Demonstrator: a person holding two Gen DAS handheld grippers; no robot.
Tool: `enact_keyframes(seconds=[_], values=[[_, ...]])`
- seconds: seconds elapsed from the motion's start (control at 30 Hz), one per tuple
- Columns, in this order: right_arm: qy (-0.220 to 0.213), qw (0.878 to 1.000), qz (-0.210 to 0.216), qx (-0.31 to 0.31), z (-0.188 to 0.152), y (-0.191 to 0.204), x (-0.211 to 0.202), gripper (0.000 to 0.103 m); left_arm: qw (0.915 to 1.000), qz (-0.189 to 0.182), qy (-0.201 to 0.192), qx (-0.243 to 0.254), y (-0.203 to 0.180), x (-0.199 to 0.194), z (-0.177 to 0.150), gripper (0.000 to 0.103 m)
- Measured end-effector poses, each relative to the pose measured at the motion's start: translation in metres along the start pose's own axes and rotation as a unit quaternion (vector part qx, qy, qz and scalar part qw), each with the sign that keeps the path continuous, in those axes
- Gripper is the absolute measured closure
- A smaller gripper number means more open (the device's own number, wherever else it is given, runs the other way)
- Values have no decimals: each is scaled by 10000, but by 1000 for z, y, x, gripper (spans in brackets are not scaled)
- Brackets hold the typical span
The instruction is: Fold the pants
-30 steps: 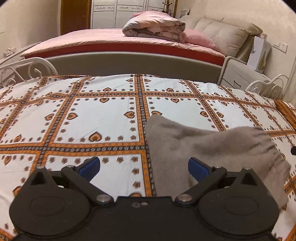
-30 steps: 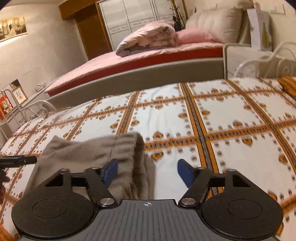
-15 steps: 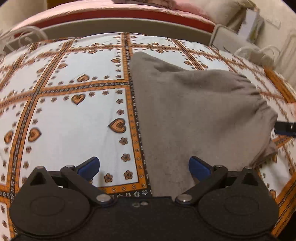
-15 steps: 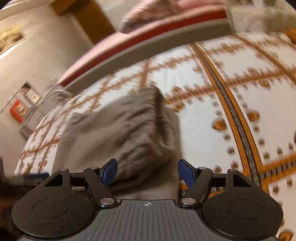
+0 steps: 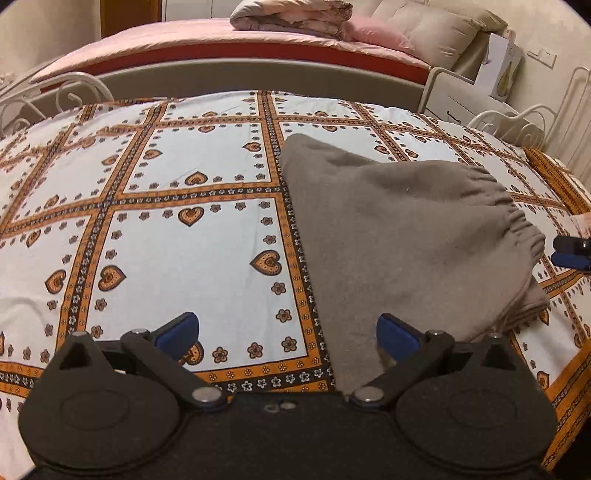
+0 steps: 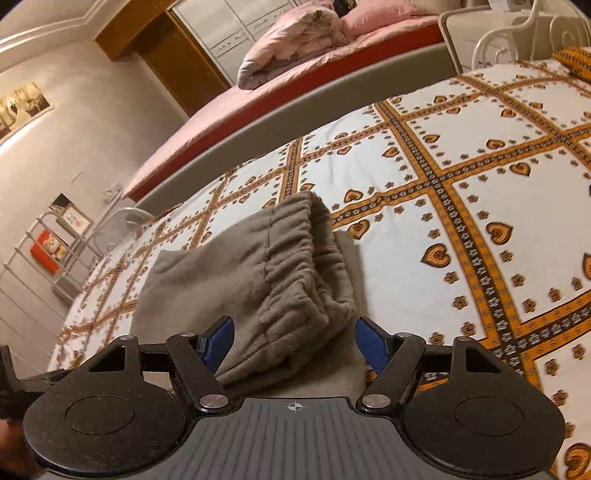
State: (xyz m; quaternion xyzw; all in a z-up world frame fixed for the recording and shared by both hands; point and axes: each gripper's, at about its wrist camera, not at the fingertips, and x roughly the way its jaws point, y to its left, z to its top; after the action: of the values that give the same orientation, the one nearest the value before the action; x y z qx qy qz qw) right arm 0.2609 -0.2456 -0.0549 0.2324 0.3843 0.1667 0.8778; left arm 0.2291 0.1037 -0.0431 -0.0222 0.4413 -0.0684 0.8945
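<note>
The grey-brown pants (image 5: 399,236) lie folded into a compact stack on the patterned bedspread (image 5: 155,236), gathered waistband toward the right. My left gripper (image 5: 288,334) is open and empty at the stack's near left edge, its right finger over the cloth. In the right wrist view the pants (image 6: 258,273) show the elastic waistband on top. My right gripper (image 6: 295,338) is open, its jaws straddling the waistband end without closing on it. Its fingertips (image 5: 572,251) show at the right edge of the left wrist view.
A pink bed (image 5: 221,40) with a rolled duvet (image 5: 291,14) and pillows stands beyond the bedspread. White metal bed rails (image 5: 517,122) and a nightstand (image 5: 454,99) are at the right. A rack (image 6: 55,258) stands by the left wall.
Both grippers moved in over the folded pants and tilted down, then the left one raised its view again. The right gripper now straddles the waistband end. The pants stayed put.
</note>
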Motion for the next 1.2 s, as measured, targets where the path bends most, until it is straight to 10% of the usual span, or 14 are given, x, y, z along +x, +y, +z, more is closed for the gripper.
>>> enact_keyframes(seconds=[0.57,0.77,1.2], values=[[16,10000,-19,48,1,-16,-4,31,9984,-478,-117,-274,6,9,7,12],[156,9971,408,621,4,-33,3,31,9860,-1380,-33,-932,20,28,8,23],[607,9883,882,1088,13,-60,29,31,9691,-2058,245,-1335,29,70,20,27]])
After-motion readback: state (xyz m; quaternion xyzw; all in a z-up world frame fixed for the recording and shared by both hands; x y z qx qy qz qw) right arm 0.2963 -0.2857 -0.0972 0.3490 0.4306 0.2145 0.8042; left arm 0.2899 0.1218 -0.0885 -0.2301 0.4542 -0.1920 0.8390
